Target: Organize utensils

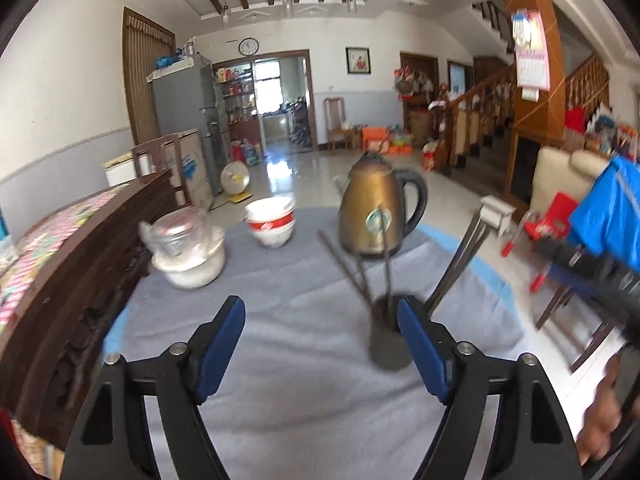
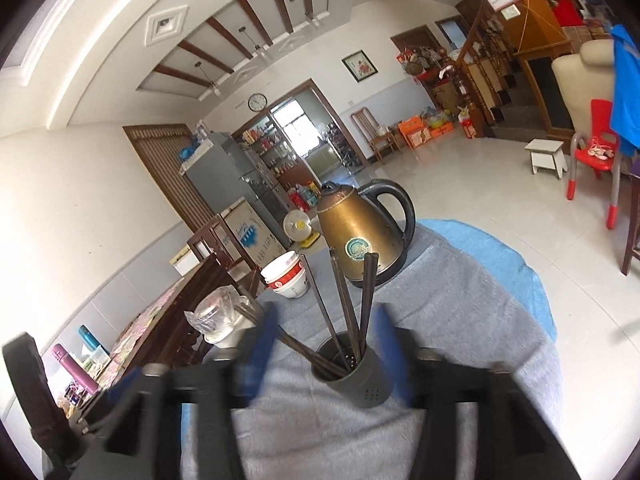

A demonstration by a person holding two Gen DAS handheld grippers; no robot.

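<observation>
A dark grey cylindrical holder (image 1: 387,344) stands on the grey cloth with several dark chopsticks (image 1: 362,268) sticking up out of it. More chopsticks (image 1: 460,256) lean out to the right. My left gripper (image 1: 320,322) is open and empty, and its right fingertip overlaps the holder's rim. In the right wrist view the holder (image 2: 360,380) sits between the blurred blue fingers of my right gripper (image 2: 326,334), which is open. Upright chopsticks (image 2: 366,300) fan out of it, and a few lie low to the left.
A bronze kettle (image 1: 374,216) stands behind the holder. Stacked red and white bowls (image 1: 271,222) and a white pot under a plastic-wrapped jar (image 1: 188,252) sit at the back left. A dark carved bench (image 1: 76,292) runs along the left. A hand (image 1: 606,412) shows at the right edge.
</observation>
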